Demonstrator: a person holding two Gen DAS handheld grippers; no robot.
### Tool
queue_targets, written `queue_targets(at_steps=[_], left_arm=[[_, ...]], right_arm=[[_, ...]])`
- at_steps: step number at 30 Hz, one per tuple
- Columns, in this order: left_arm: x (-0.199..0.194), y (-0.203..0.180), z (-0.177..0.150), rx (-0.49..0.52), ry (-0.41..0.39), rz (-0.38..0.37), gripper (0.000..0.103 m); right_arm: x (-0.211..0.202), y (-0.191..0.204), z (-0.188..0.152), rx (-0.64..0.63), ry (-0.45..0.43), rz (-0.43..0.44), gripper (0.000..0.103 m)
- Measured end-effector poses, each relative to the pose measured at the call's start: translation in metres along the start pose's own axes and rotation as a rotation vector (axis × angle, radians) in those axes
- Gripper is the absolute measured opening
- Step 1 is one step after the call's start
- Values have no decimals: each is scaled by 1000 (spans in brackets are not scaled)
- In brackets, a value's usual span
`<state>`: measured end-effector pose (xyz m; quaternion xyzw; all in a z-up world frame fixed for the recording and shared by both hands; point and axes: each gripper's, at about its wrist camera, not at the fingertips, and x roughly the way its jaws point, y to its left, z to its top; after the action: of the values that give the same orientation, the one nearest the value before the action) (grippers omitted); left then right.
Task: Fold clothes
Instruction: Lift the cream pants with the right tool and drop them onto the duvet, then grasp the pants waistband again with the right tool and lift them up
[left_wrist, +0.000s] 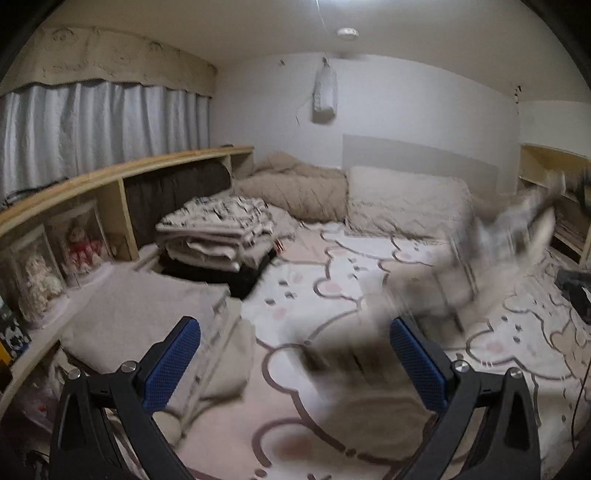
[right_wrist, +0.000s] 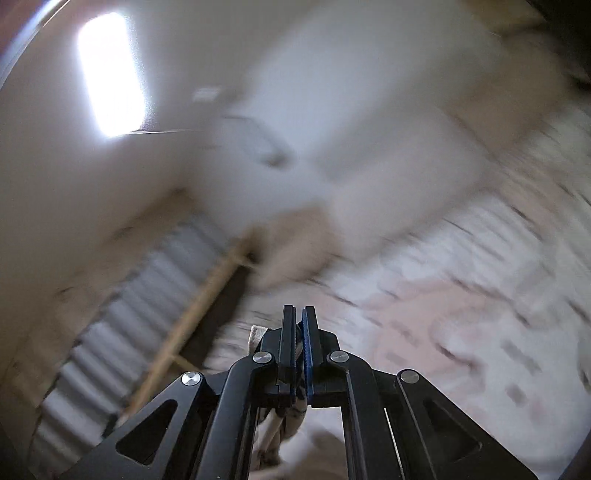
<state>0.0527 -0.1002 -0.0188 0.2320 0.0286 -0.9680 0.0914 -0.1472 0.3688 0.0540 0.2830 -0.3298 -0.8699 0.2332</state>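
Left wrist view: left gripper (left_wrist: 295, 354) has its jaws spread wide, blue textured pads (left_wrist: 173, 363) facing each other, nothing between them. It hangs over the white bedspread with pink-and-brown cartoon outlines (left_wrist: 332, 280). Just below and between the jaws sits a motion-blurred beige garment with dark stripes (left_wrist: 354, 369), smeared across the bedspread; it runs up and right toward a blurred grey shape (left_wrist: 517, 225) in the air near the right shelf, too smeared to identify. Garment is not touching either pad as far as I can tell.

Left of the gripper: a flat folded grey-beige cloth (left_wrist: 147, 314) on the bed edge. Further back, a stack of folded clothes, black-and-white patterned piece on top (left_wrist: 218, 236). Behind that, beige quilted bedding (left_wrist: 295, 184) and a pale pillow (left_wrist: 406, 199) against the wall. Wooden shelf (left_wrist: 110, 177) runs along the left, dolls in clear boxes (left_wrist: 59, 258) in its compartments, grey curtains (left_wrist: 92, 122) above.

Right wrist view: right gripper (right_wrist: 300, 321) is clamped together, a thin strip of striped beige fabric pinched between the pads and trailing below the jaws (right_wrist: 280, 424). Everything beyond is heavy motion blur.
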Motion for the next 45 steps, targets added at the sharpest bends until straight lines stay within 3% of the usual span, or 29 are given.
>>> queue_targets(at_steps=[5,7,9,12,16,22,23,25,26,27,29,31,32,33,35,39,42,44,45], left_arm=[[25,-31,-24,54,42,-96,103],[35,-44,-31,73,73,-130,103],[45,-55,-40,87,115,-172,103],[56,-69,-53,89,197,-247,103],[59,-88,-75,102,302,-352,103],[65,-117,-107,168,400,-441,102],[68,-122,-111,176,417,-456,94],[76,-132,-118,199,464,-491,56],[78,-137,-121,212,486,-509,47],[78,-140,-124,222,495,-525,31],[74,-147,-129,245,493,-560,17],[67,-154,-132,276,476,-592,13],[62,-158,-134,296,461,-611,13],[57,-162,-135,313,445,-628,12],[48,-167,-137,341,408,-659,12],[29,-184,-145,431,351,-719,12],[17,-196,-153,496,323,-754,12],[11,-199,-157,519,315,-764,12],[9,-199,-157,519,311,-768,12]], right_arm=[[-9,-137,-43,70,70,-607,4],[-19,-165,-45,49,57,-748,4],[-26,-191,-51,83,60,-776,4],[-25,-197,-64,85,93,-769,4],[-22,-169,-97,-43,130,-736,4],[-5,-138,-147,-70,230,-622,4],[-1,-133,-152,-72,243,-603,4],[4,-124,-163,-72,260,-562,5],[8,-115,-170,-77,284,-521,5],[11,-109,-174,-82,298,-492,5],[15,-95,-181,-95,318,-439,5],[20,-82,-185,-106,343,-389,6],[24,-75,-187,-108,373,-354,12],[28,-70,-189,-105,401,-326,46],[39,-61,-196,-87,490,-240,89],[67,-40,-216,-70,688,-103,89],[87,-31,-237,-41,835,-64,88],[100,-26,-251,-86,879,-102,78],[107,-25,-259,-112,899,-125,69]])
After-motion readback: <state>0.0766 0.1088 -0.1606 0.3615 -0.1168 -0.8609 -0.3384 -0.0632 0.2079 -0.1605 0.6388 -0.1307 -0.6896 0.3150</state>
